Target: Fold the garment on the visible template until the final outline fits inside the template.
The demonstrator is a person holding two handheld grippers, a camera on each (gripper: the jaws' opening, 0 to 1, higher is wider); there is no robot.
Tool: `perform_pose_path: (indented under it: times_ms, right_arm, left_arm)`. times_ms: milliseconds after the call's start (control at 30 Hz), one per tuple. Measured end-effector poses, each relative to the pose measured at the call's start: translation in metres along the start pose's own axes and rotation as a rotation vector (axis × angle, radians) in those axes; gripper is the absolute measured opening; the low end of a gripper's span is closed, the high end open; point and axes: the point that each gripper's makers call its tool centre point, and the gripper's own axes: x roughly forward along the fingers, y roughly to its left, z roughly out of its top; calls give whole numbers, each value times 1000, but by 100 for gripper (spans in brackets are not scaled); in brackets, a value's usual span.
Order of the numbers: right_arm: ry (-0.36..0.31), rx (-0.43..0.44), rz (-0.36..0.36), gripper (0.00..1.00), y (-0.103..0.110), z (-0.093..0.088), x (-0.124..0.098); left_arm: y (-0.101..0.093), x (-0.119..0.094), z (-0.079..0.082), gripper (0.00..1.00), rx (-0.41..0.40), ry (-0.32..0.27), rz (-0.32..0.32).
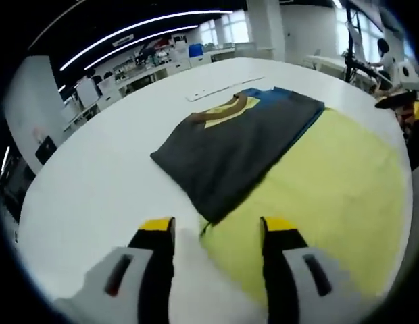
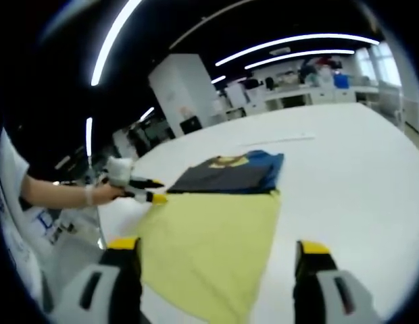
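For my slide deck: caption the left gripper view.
Open left gripper hovers above the white table, near the folded dark garment overlapping the yellow template.

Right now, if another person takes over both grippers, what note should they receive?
Left gripper: open, holding nothing, near the garment's close corner.
Right gripper: open, holding nothing, over the near edge of the yellow template.
The dark garment lies folded on the white table, partly over the far end of the template and partly off its edge on the left gripper's side; a blue layer shows at its far edge.
Done: the garment is folded compact.
Left: its outline does not yet fit inside the template, so it likely needs shifting or another fold.
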Motion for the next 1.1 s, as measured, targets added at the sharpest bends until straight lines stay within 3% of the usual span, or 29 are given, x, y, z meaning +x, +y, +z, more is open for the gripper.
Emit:
perform_pose_path:
  times_ms: [200, 300, 433, 500, 600, 667, 900, 1100]
  right_arm:
    - [1, -7, -5, 94, -2, 0, -1]
    - [9, -14, -8, 94, -4, -2, -3]
    - [36, -28, -17, 93, -8, -8, -7]
    - [43, -31, -19, 93, -9, -11, -9]
    - [68, -40, -31, 91, -13, -19, -13]
    - [81, -46, -35, 89, -13, -25, -16]
    - [129, -46, -43, 86, -17, -43, -25]
    - [178, -54, -43, 77, -19, -57, -32]
  left_arm:
    - [-15, -15, 1, 70, -57, -35, -57]
    - [-20, -26, 2, 70, -121, -66, -78]
    - [-29, -41, -5, 70, -135, -55, -103]
    - [-43, -52, -8, 69, -188, -45, -141]
    - [-45, -67, -18, 69, -207, -34, -135]
    - [-41, -76, -26, 68, -228, -32, -131]
    - [-57, -100, -51, 58, -267, 14, -147]
    - [-70, -117, -74, 48, -299, 71, -190]
